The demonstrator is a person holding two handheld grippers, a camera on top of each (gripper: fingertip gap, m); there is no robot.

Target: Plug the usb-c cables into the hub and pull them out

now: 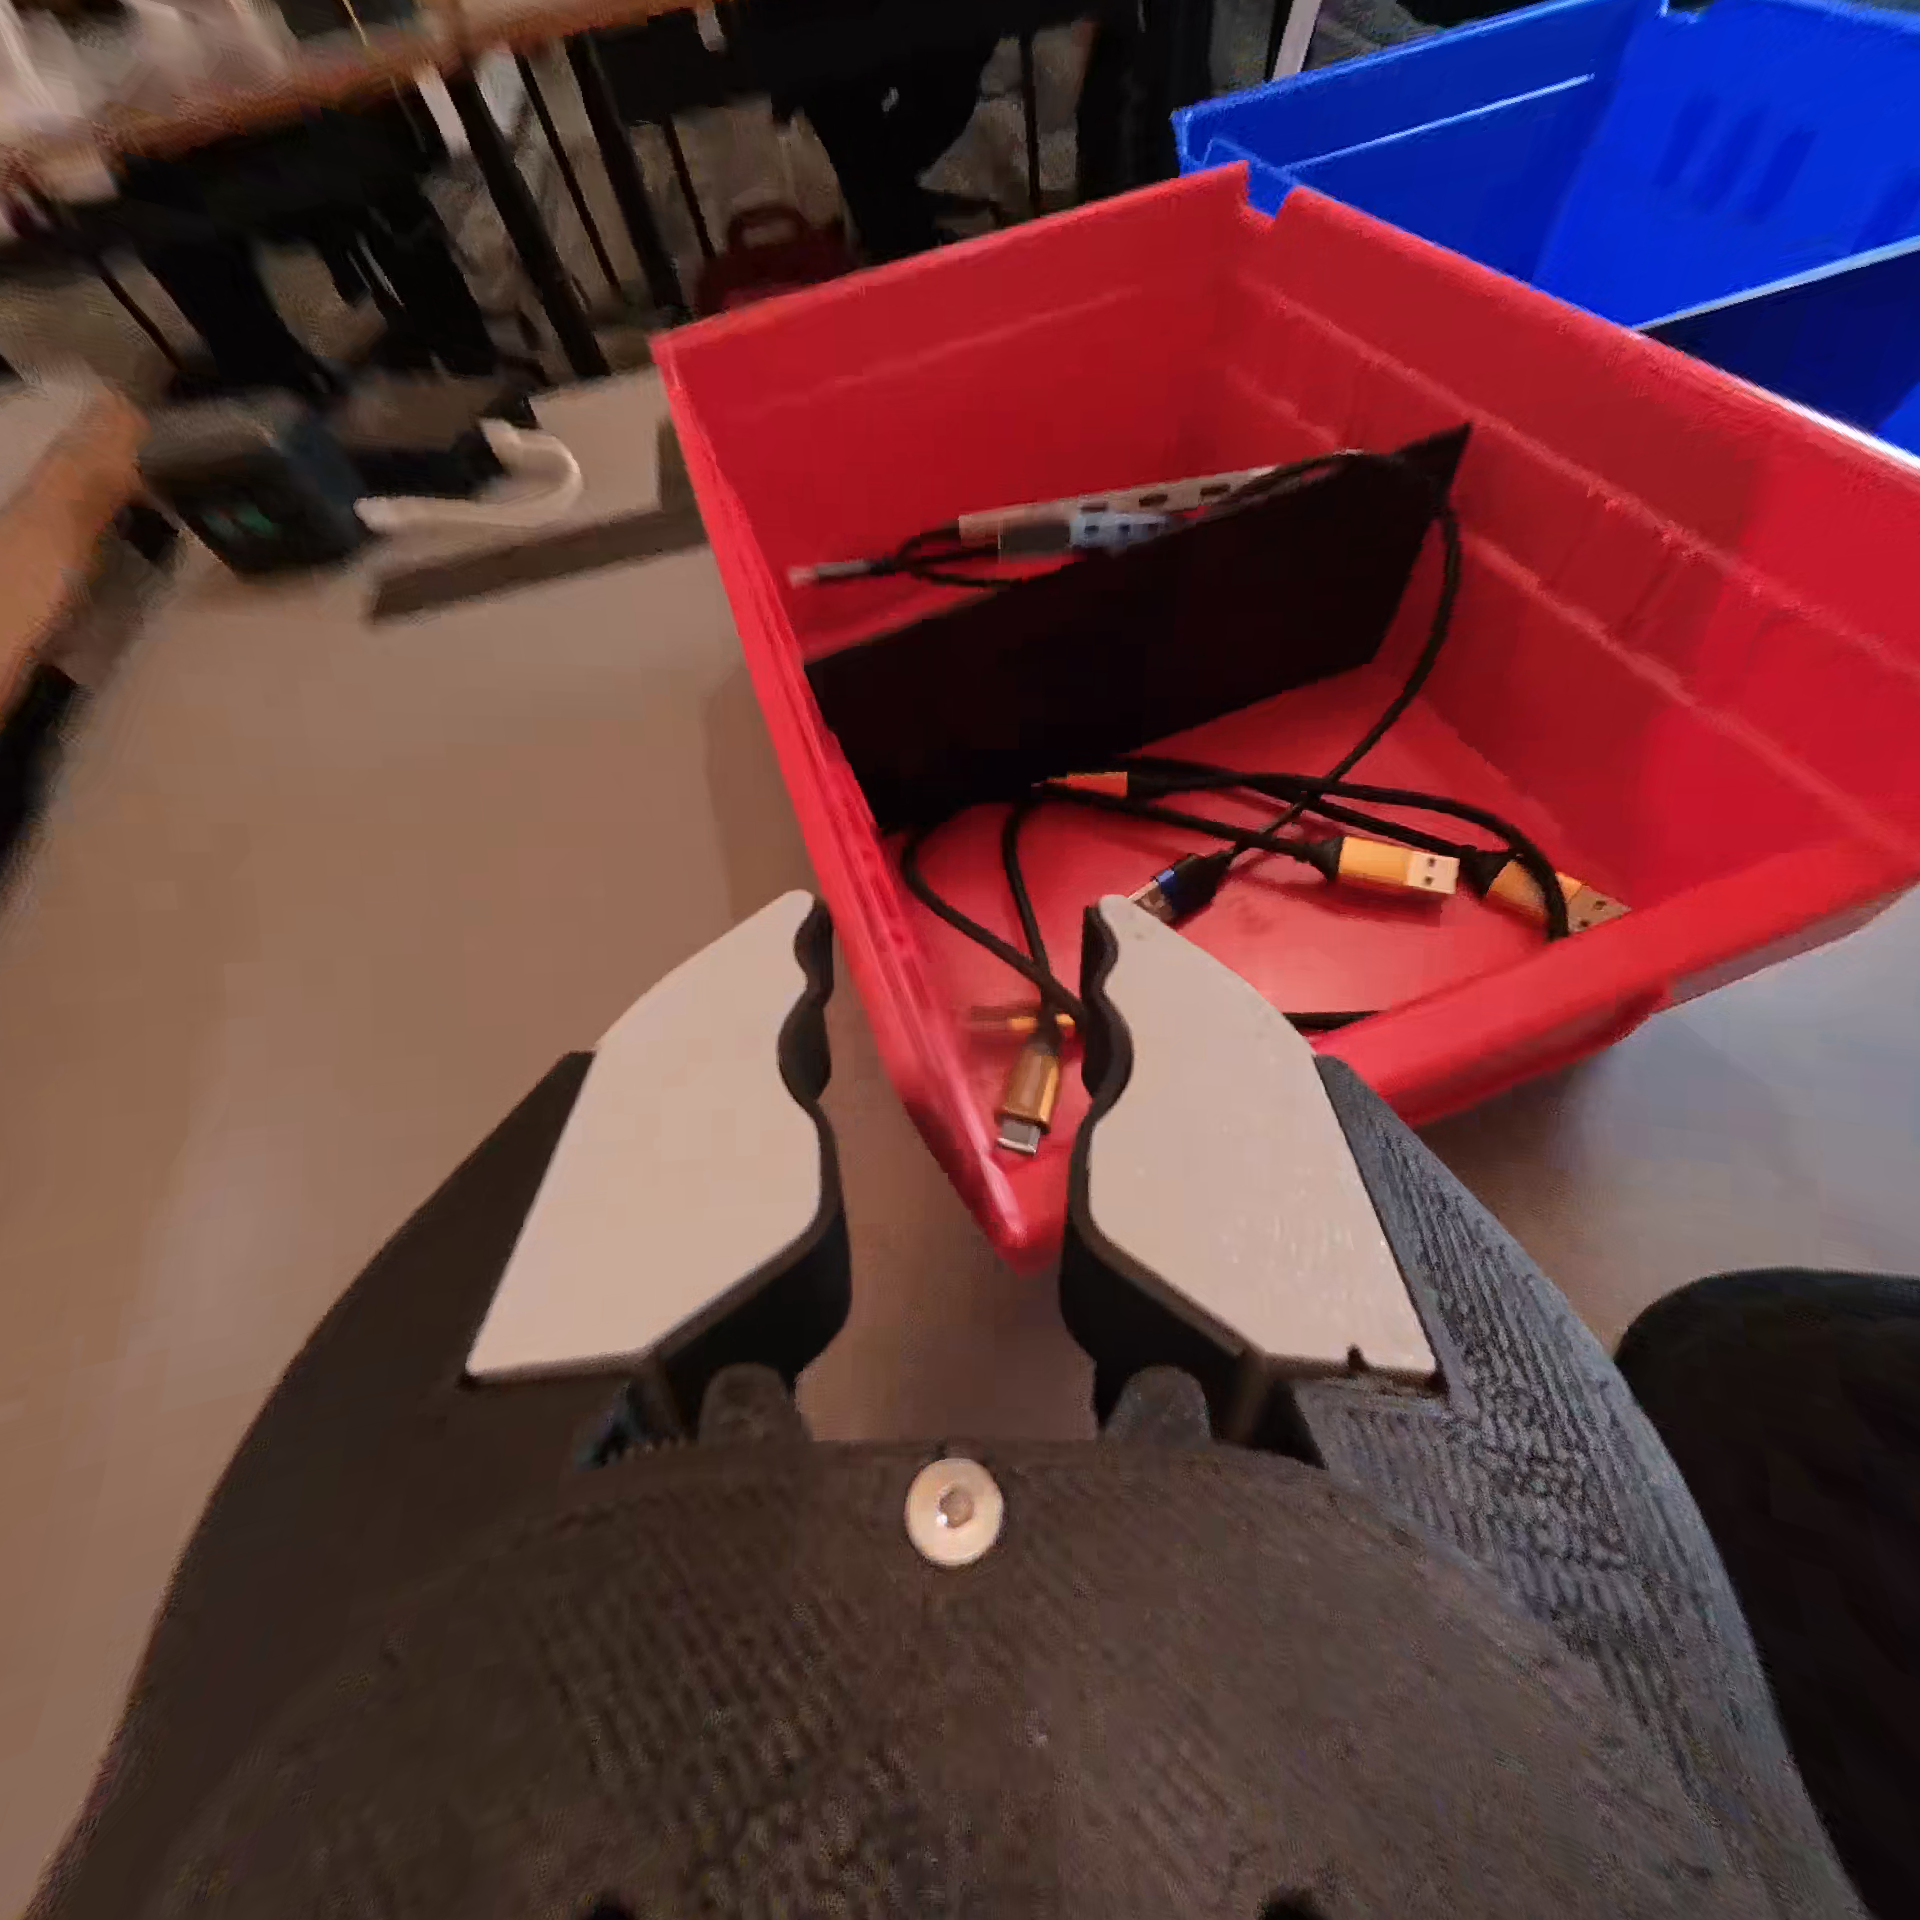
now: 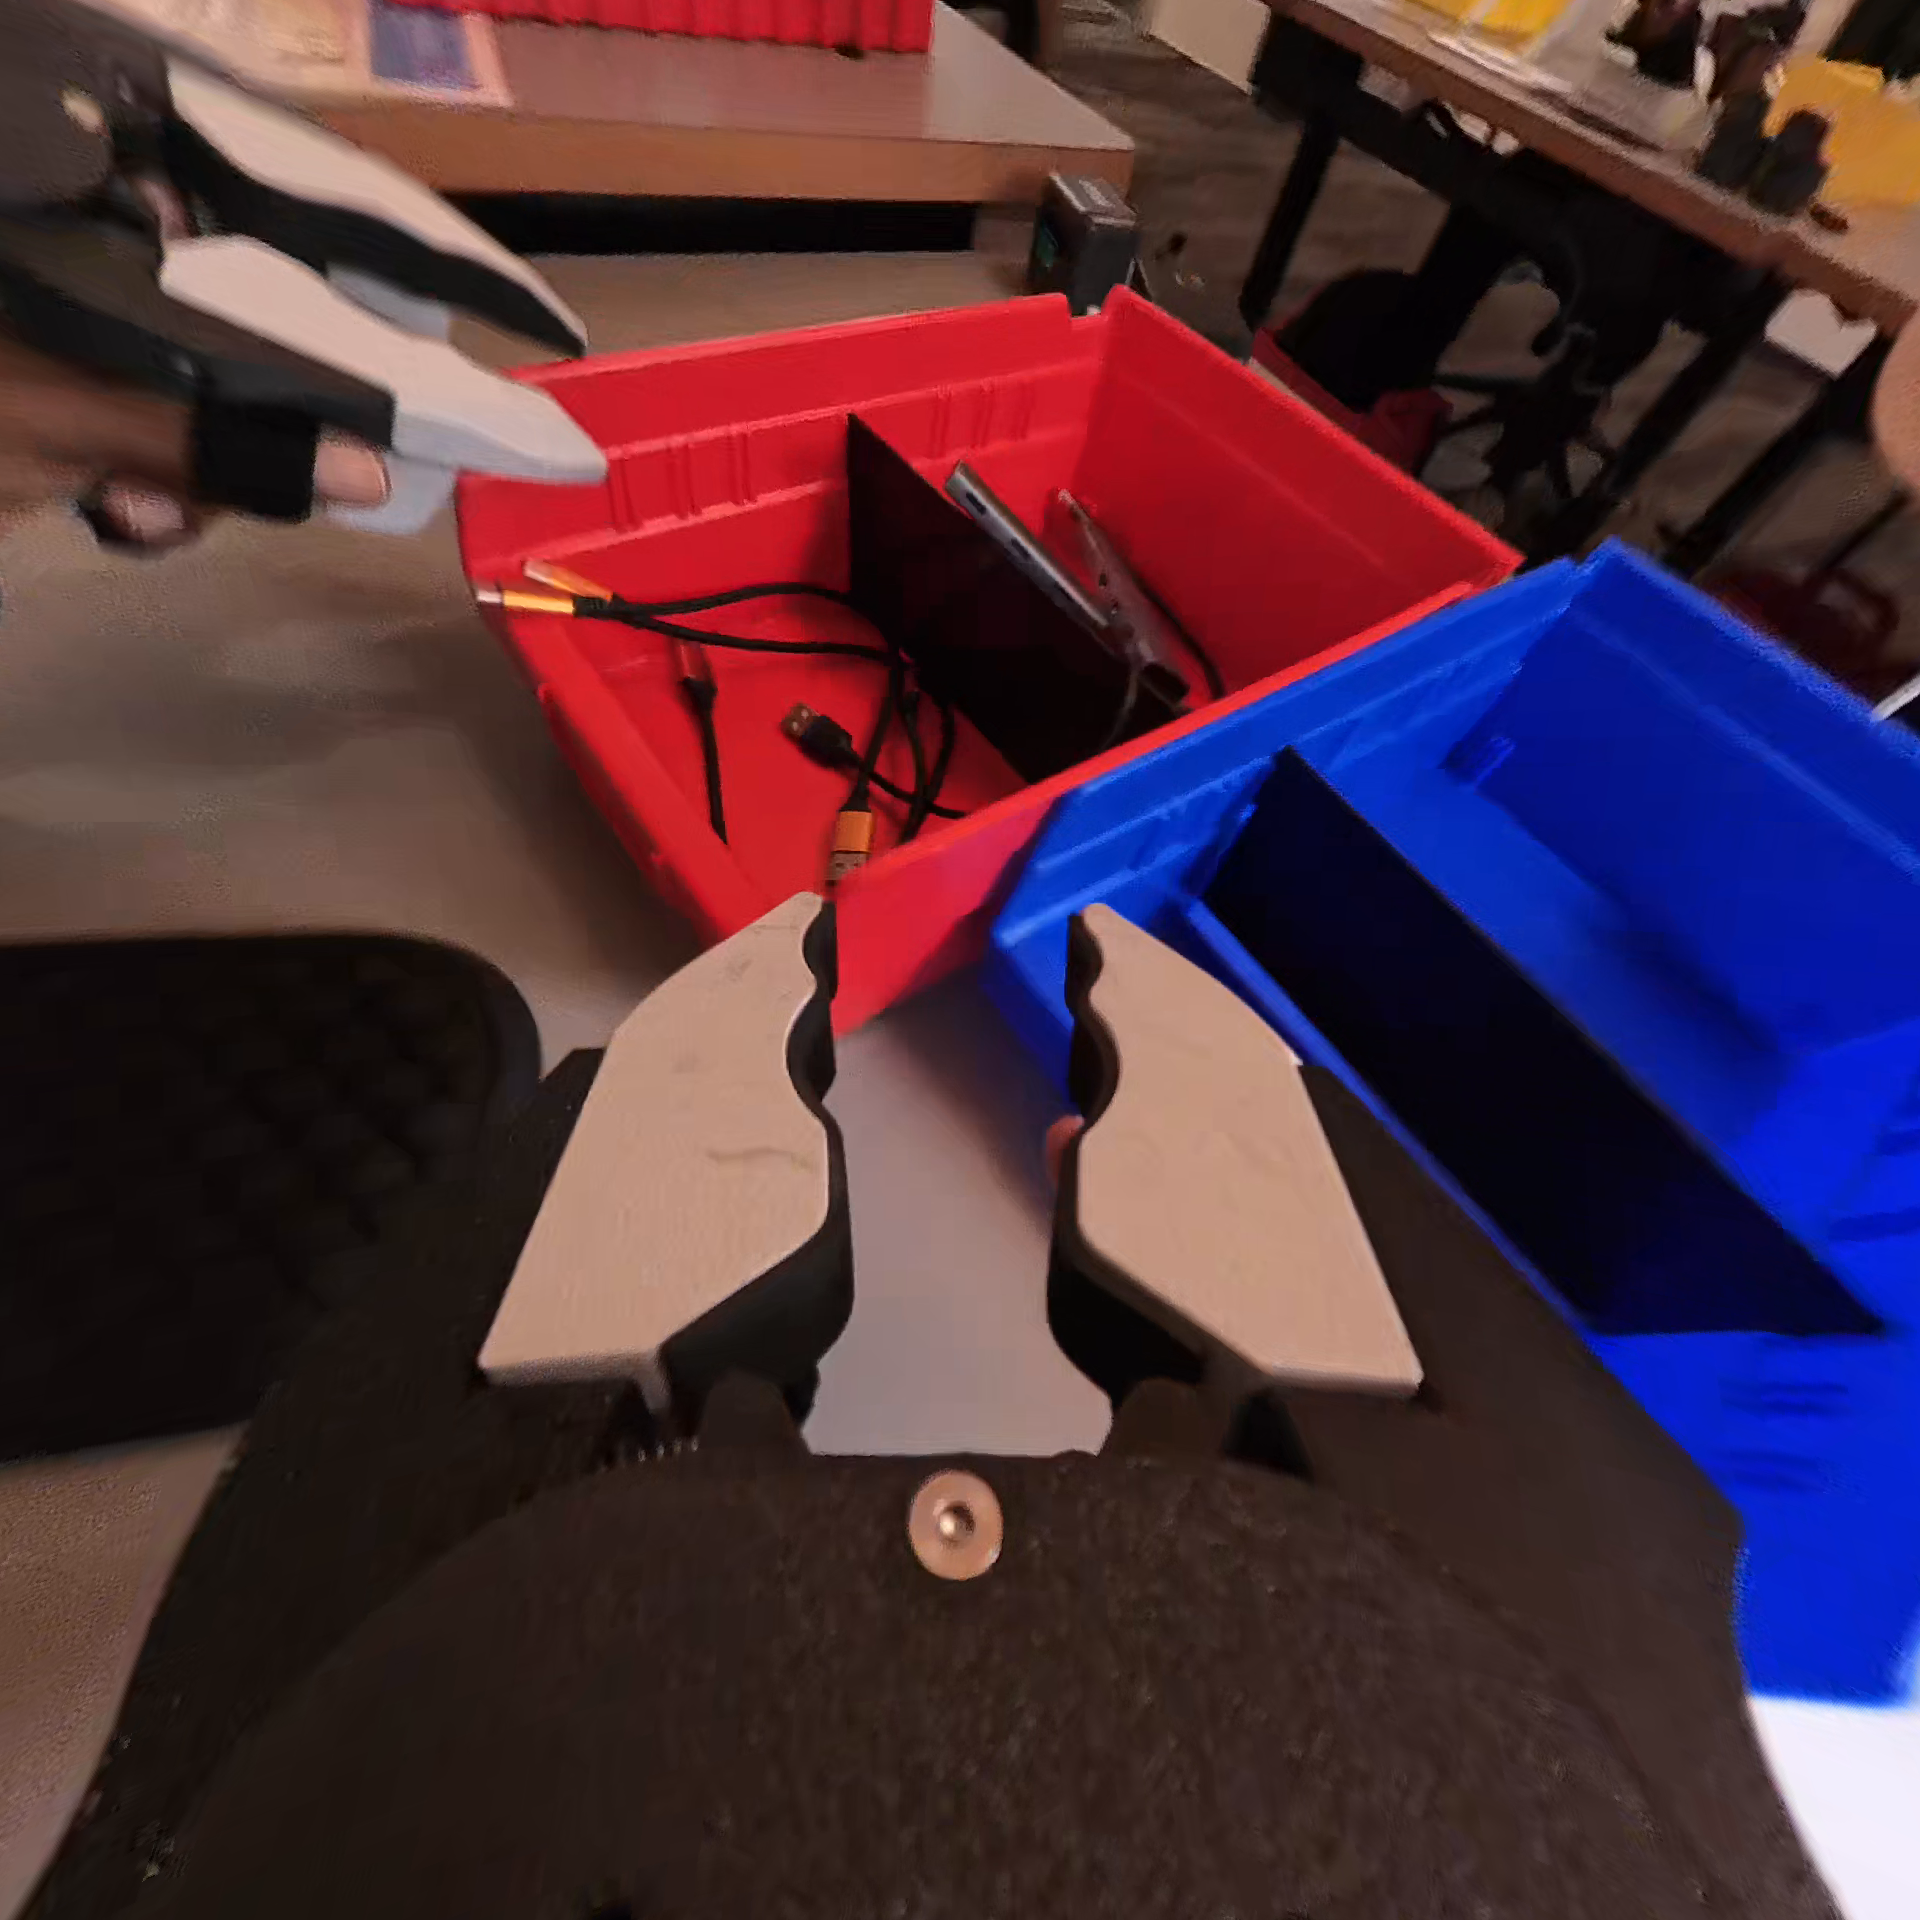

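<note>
A red bin (image 1: 1039, 343) (image 2: 935, 925) holds black braided cables with gold plugs (image 1: 1382, 868) (image 2: 852, 836) in its near compartment. A gold USB-C plug (image 1: 1029, 1086) lies by the bin's near corner. A black divider (image 1: 1122, 644) (image 2: 935, 613) splits the bin. A grey hub (image 1: 1132, 514) (image 2: 1023, 551) leans behind the divider. My left gripper (image 1: 956, 920) is open and empty, hovering over the bin's near left wall. It also shows in the right wrist view (image 2: 582, 400) at the bin's far left corner. My right gripper (image 2: 945, 914) is open and empty, just outside the bin's near corner.
A blue bin (image 1: 1558, 156) (image 2: 1558, 935) with a black divider stands touching the red bin's side. Both rest on a grey table (image 1: 364, 935) (image 2: 260, 790). A black pad (image 2: 208, 1164) lies at the table's near edge. Desks and chair legs fill the background.
</note>
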